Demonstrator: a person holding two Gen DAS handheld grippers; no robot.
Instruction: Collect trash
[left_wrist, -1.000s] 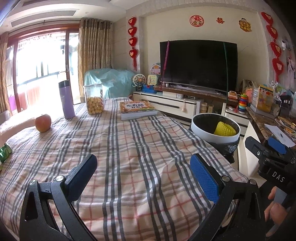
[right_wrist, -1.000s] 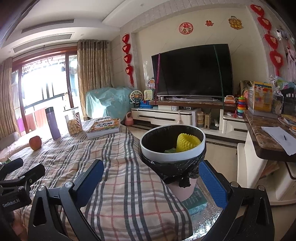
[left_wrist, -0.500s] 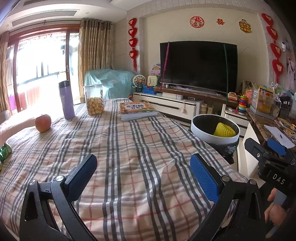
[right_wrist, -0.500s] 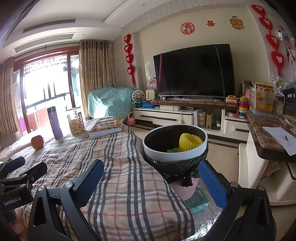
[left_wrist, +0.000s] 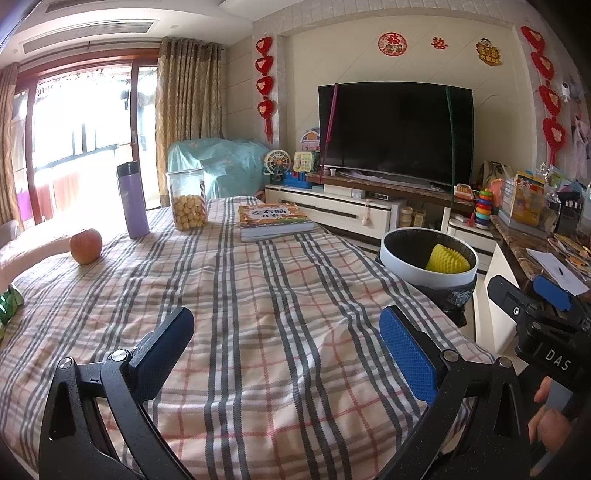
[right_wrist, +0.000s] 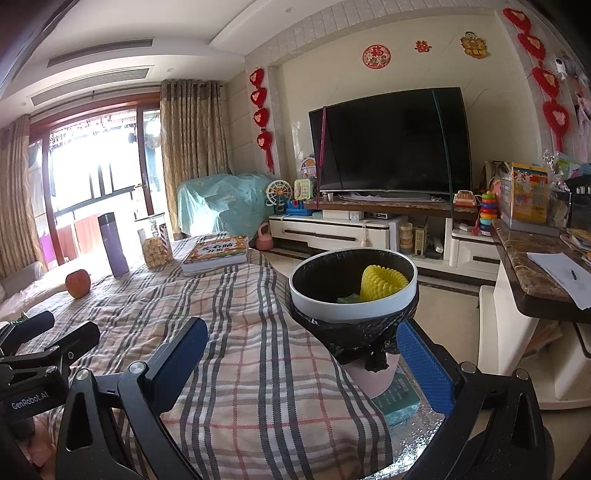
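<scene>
Far off to the left gripper's (left_wrist: 286, 350) left lies a green wrapper (left_wrist: 8, 303) (both grippers spread apart, empty), nearer it than the right gripper (right_wrist: 301, 365).

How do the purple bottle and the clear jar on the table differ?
The purple bottle is opaque, slim and tall with a dark cap; the clear jar is see-through, wider and shorter, showing round yellow snacks filling its lower part. The bottle stands nearer the apple, the jar nearer the books. Both stand upright on the plaid tablecloth, side by side and apart.
</scene>
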